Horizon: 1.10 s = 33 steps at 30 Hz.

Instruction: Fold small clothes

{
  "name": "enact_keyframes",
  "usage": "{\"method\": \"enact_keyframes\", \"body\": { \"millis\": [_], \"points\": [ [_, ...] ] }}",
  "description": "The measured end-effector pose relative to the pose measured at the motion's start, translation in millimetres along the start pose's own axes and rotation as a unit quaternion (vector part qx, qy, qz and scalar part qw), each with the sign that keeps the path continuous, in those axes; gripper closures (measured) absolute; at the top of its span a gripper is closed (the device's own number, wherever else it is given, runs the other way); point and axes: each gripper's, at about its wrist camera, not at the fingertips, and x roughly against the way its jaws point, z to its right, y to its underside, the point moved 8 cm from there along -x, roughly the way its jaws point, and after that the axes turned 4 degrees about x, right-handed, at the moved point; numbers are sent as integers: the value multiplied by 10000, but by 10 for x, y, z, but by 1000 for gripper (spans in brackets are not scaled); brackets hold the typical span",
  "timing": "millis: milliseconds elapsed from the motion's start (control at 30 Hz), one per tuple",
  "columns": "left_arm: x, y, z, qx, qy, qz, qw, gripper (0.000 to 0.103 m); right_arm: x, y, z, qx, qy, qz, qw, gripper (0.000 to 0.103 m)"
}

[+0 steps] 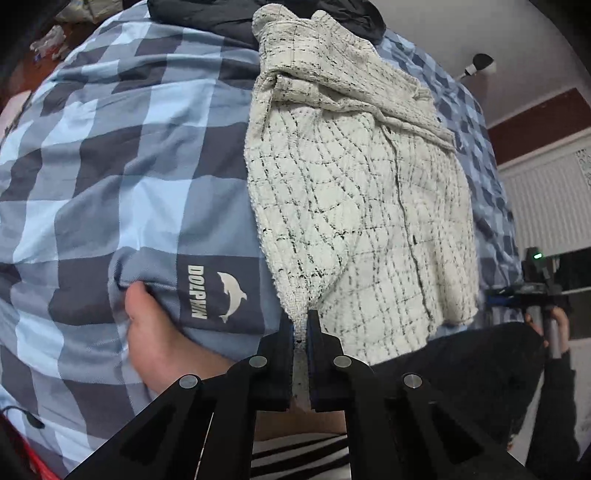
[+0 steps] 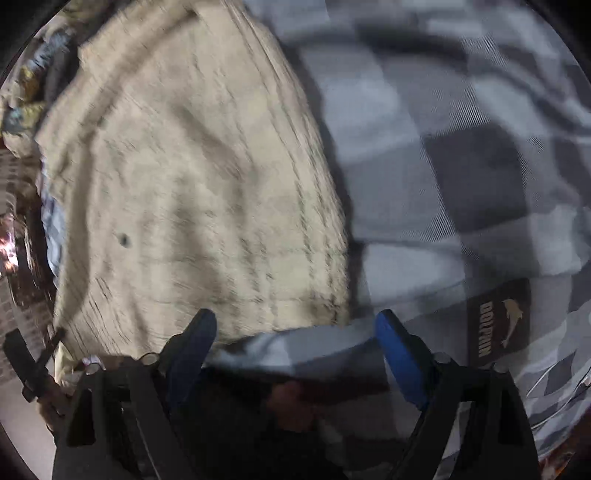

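Note:
A small cream garment with a thin black check lies on a blue checked bedspread. Its far end is bunched and partly folded over. My left gripper is shut on the garment's near left corner and pinches the cloth between its black fingers. In the blurred right wrist view the same garment fills the left half. My right gripper is open and empty, with its blue pads spread wide just in front of the garment's near edge, above the bedspread.
A dark garment lies at the far end of the bed. A bare foot rests on the bedspread left of my left gripper, by a "DOLPHIN" label. The right gripper's handle and hand show at the right.

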Motion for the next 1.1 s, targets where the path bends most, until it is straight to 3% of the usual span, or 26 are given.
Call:
{"method": "enact_keyframes", "body": {
  "millis": [33, 133, 367, 400, 467, 567, 667, 733, 800, 867, 900, 1000, 1100],
  "points": [
    [-5, -3, -10, 53, 86, -28, 9999, 97, -91, 11, 18, 2, -59, -184, 9998, 36],
    [6, -11, -79, 249, 274, -104, 9993, 98, -335, 13, 68, -75, -297, -601, 9977, 37],
    [-18, -18, -31, 198, 286, -99, 9993, 98, -566, -124, 145, -252, -647, -618, 9957, 38],
    [-15, -22, -24, 194, 311, -91, 9993, 98, -567, -129, 78, -110, -758, -584, 9953, 42],
    [14, -39, -14, 215, 426, -19, 9989, 98, -527, -135, -30, 174, -787, -468, 9956, 99],
    [83, -90, -47, 366, 626, 138, 9973, 98, -424, -134, -126, 295, -717, -257, 9967, 99],
    [177, -156, -60, 504, 810, 387, 9947, 98, -72, -161, -270, 160, -1309, 382, 9905, 99],
    [268, -195, 2, 435, 922, 647, 9927, 98, 330, -132, -466, 217, -1939, 1137, 9742, 99],
    [354, -223, 121, 311, 1085, 863, 9899, 98, 797, -9, -781, 417, -3022, 1998, 9311, 99],
    [466, -252, 254, 220, 1220, 1059, 9866, 98, 1128, 160, -1003, 657, -3303, 2655, 9034, 99],
    [526, -274, 302, 211, 1278, 1151, 9849, 98, 1289, 244, -1085, 452, -3428, 2916, 8919, 99],
    [800, -355, 409, 299, 1600, 1505, 9751, 98, 1524, 411, -1246, 7, -3843, 3308, 8619, 100],
    [1142, -405, 421, 429, 1946, 1842, 9625, 98, 1701, 445, -1232, -101, -4437, 3412, 8286, 100]
  ]
}}
